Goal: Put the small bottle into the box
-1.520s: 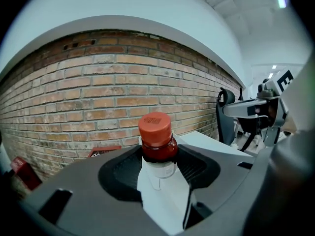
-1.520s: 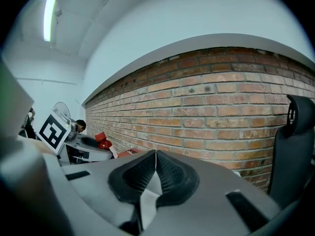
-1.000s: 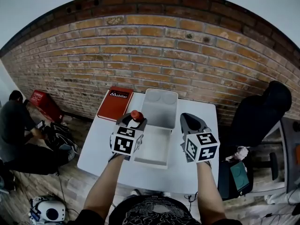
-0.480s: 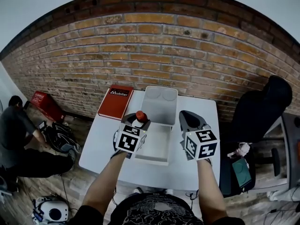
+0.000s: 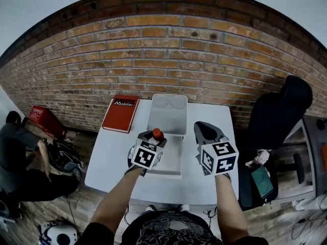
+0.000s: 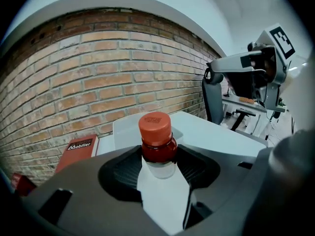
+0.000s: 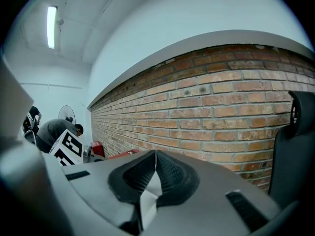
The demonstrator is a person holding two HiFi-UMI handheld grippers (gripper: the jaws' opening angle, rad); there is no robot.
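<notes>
A small bottle (image 5: 158, 134) with a red cap and dark red contents stands upright between the jaws of my left gripper (image 5: 154, 137), which is shut on it. It hangs over the left edge of the white open box (image 5: 173, 156), whose raised lid (image 5: 168, 112) lies toward the wall. In the left gripper view the bottle (image 6: 157, 142) fills the middle, clamped by my left gripper (image 6: 158, 162), with the box lid (image 6: 124, 130) behind it. My right gripper (image 5: 207, 133) hovers just right of the box, shut with nothing in it; its jaws (image 7: 155, 170) touch.
A red book (image 5: 120, 114) lies at the white table's (image 5: 110, 160) back left. A black office chair (image 5: 280, 117) stands to the right. A person (image 5: 15, 149) crouches on the floor at the left beside a red case (image 5: 46, 119). A brick wall runs behind the table.
My left gripper has carried the bottle to the right, from beside the box's left side to over its left edge. The right gripper has barely moved.
</notes>
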